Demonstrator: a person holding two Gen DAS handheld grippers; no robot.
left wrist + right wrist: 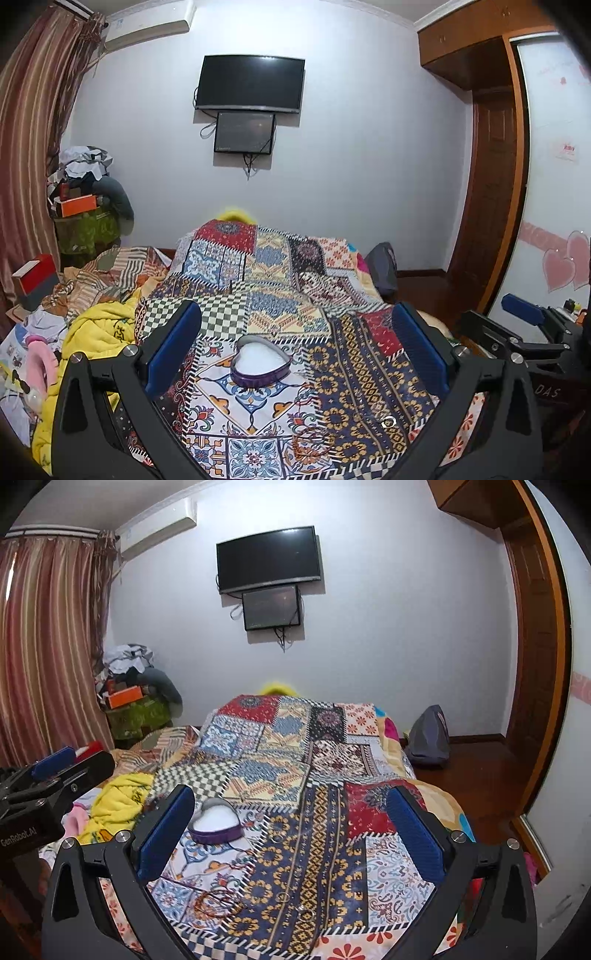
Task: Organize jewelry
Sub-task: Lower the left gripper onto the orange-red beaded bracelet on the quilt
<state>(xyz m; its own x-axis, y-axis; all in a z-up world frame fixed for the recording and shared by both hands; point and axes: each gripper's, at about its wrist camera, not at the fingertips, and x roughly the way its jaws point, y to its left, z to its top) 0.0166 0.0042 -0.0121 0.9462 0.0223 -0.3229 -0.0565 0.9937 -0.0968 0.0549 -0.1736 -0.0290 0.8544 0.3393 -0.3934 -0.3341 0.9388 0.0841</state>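
A heart-shaped purple box (260,363) with a white lining lies open on the patchwork bedspread (266,280), straight ahead of my left gripper (295,350). The left gripper is open and empty, above the bed. A small silver ring (388,422) and a red-brown beaded bracelet (312,441) lie nearer to me. In the right wrist view the box (216,823) sits left of my right gripper (291,830), which is open and empty. The bracelet (218,901) and several small rings (283,897) lie on the spread below it.
Yellow blanket (99,328) and loose clothes clutter the bed's left side. A grey bag (430,738) stands on the wooden floor to the right. A TV (251,83) hangs on the far wall. A wardrobe (491,184) lines the right side.
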